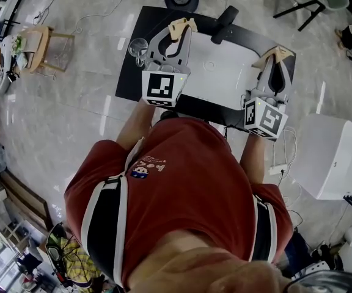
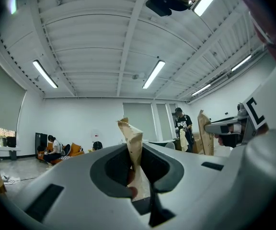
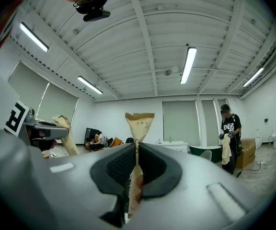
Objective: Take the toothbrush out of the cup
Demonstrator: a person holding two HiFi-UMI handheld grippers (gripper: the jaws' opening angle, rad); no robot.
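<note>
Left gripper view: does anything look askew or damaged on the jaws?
Yes. The tan wrapping on the left gripper looks crumpled, ragged at its top and bent sideways. The jaws are together, with nothing held between them.

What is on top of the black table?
A white rectangular mat and, at its left, a clear glass cup. The left tool and right tool cover parts of the mat; the cup's contents are too small to tell.

One left tool (image 1: 182, 25), one right tool (image 1: 278, 53), one cup (image 1: 138, 47), one table (image 1: 130, 72).
</note>
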